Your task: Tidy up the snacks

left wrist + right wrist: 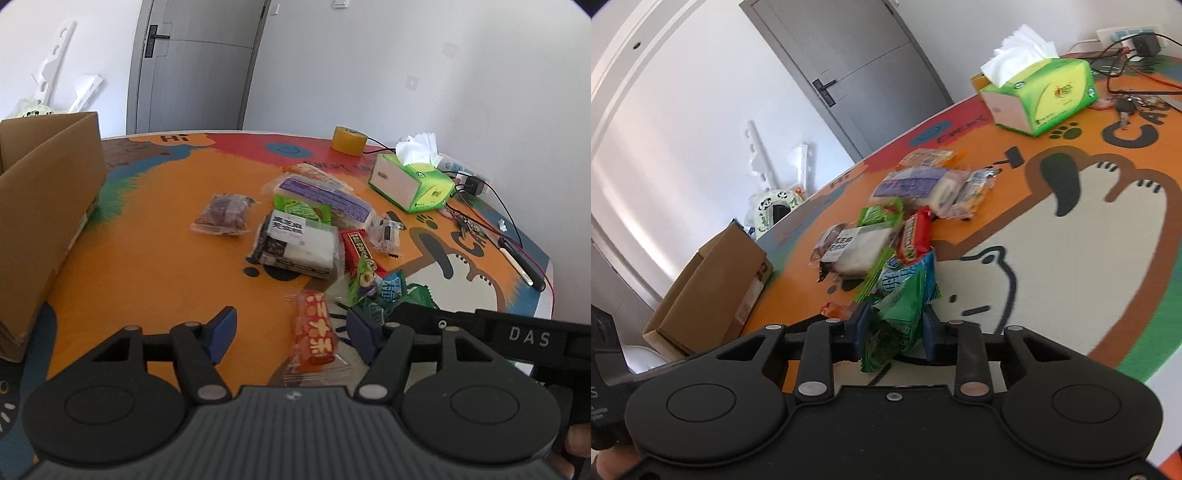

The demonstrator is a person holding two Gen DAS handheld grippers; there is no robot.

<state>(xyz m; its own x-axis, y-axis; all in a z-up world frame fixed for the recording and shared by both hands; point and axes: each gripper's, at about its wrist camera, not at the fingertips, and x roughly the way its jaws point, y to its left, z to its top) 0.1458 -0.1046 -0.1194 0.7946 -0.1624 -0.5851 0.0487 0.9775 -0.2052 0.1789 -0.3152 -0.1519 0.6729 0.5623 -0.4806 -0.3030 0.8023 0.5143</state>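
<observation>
Broadly, the colourful table point(155, 236) spreads ahead of both grippers, with the open cardboard box point(48, 206) well off to the left of the left gripper point(291, 330) and the heap of snacks point(310, 229) straight ahead of it, slightly right. A green tissue box point(410, 181) and a roll of tape point(348, 140) sit far beyond the heap. Nearer in, the orange-and-white snack packet point(316, 336) lies on the table between the left gripper's blue pads, its long axis running along the line the gripper points, closer to the right pad; the jaws stand apart and neither pad looks pressed on it, though blur makes contact hard to rule out. The left hand is plainly the nearer one for that packet. The right gripper point(894, 328) is clamped on a green crinkly packet point(897, 325) at the heap's near edge, so a likely next move is carrying it leftward toward the box.
</observation>
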